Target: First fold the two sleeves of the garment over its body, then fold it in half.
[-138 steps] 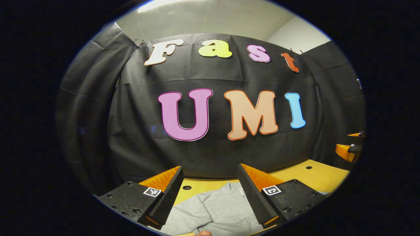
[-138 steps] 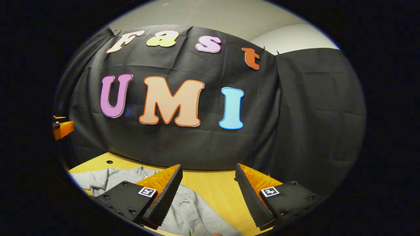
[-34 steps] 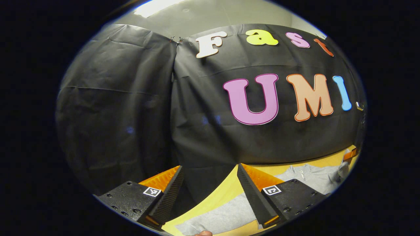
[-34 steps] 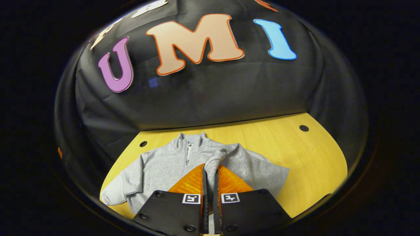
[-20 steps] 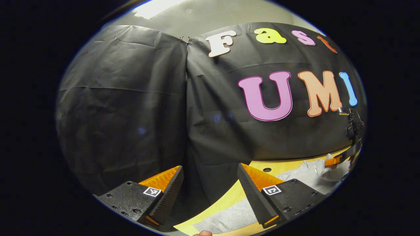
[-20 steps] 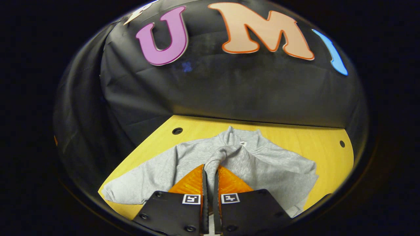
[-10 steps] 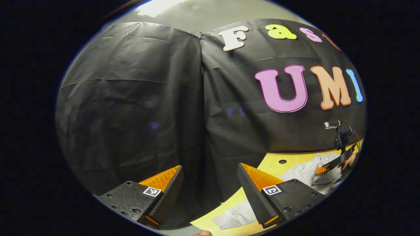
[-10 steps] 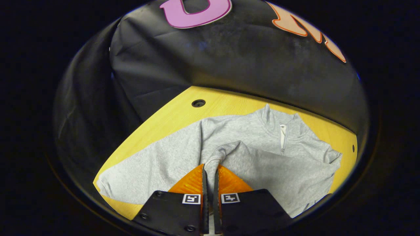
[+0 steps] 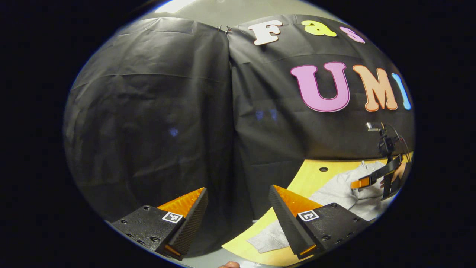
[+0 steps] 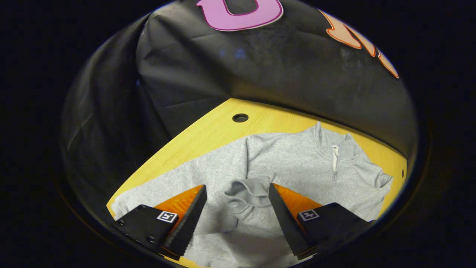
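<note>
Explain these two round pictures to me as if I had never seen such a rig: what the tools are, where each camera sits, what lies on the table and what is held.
No robot is at work here. A person holds a two-finger gripper in each hand, and a fisheye camera rides on each one, looking forward along its fingers.

The left gripper view comes from the left gripper. Its jaws stand open on nothing, and it points mostly at the black cloth wall. At the far right of that view, the other gripper and a bit of a hand show farther off.

The right gripper view looks down from the right gripper. A grey garment with a short zip lies on the yellow table. One sleeve is folded over its body, its cuff lying between the open jaws, gripped by neither finger. The other sleeve lies stretched out.
</note>
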`<state>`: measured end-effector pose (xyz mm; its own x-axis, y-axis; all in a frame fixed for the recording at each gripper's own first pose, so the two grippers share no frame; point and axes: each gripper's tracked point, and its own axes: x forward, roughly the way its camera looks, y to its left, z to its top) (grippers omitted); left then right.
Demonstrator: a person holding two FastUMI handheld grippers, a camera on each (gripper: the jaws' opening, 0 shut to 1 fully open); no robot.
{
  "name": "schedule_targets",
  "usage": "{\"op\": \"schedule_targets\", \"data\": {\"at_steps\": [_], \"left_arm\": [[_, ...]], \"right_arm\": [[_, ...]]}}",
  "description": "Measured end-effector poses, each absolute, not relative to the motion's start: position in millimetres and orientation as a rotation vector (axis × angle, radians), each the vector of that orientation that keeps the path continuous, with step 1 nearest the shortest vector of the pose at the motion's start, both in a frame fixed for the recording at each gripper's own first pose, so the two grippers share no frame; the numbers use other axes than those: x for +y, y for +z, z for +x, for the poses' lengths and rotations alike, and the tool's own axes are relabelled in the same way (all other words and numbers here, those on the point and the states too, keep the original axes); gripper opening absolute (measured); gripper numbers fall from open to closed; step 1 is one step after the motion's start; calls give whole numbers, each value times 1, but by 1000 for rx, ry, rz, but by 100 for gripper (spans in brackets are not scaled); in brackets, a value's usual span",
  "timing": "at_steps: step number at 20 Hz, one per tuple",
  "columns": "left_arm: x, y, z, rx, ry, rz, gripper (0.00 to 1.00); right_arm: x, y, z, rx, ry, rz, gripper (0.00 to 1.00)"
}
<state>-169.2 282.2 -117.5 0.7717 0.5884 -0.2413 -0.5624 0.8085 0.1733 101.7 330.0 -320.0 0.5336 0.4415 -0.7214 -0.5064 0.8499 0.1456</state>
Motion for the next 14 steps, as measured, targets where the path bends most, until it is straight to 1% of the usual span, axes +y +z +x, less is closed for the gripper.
{"op": "schedule_targets", "data": {"at_steps": [3, 4, 5, 6, 8, 9, 12, 13, 14], "left_arm": [[278, -150, -167, 352, 589, 49, 96], [276, -163, -166, 380, 574, 25, 100], [273, -174, -167, 409, 566, 1, 96], [272, -186, -167, 430, 557, -23, 100], [267, -206, -168, 470, 543, -70, 100], [266, -215, -168, 490, 534, -92, 97], [258, -249, -169, 559, 499, -150, 97], [259, -260, -168, 584, 499, -162, 92], [259, -269, -168, 605, 498, -175, 97]], "right_arm": [[321, -299, 100, 783, 553, -66, 100], [316, -292, 98, 770, 549, -53, 99], [310, -284, 98, 757, 542, -43, 99], [304, -277, 97, 744, 533, -32, 99], [292, -260, 96, 713, 518, -13, 100], [285, -252, 95, 698, 512, -10, 100], [261, -236, 88, 669, 496, -26, 100], [254, -230, 85, 662, 490, -30, 100], [246, -230, 83, 657, 482, -36, 100]]}}
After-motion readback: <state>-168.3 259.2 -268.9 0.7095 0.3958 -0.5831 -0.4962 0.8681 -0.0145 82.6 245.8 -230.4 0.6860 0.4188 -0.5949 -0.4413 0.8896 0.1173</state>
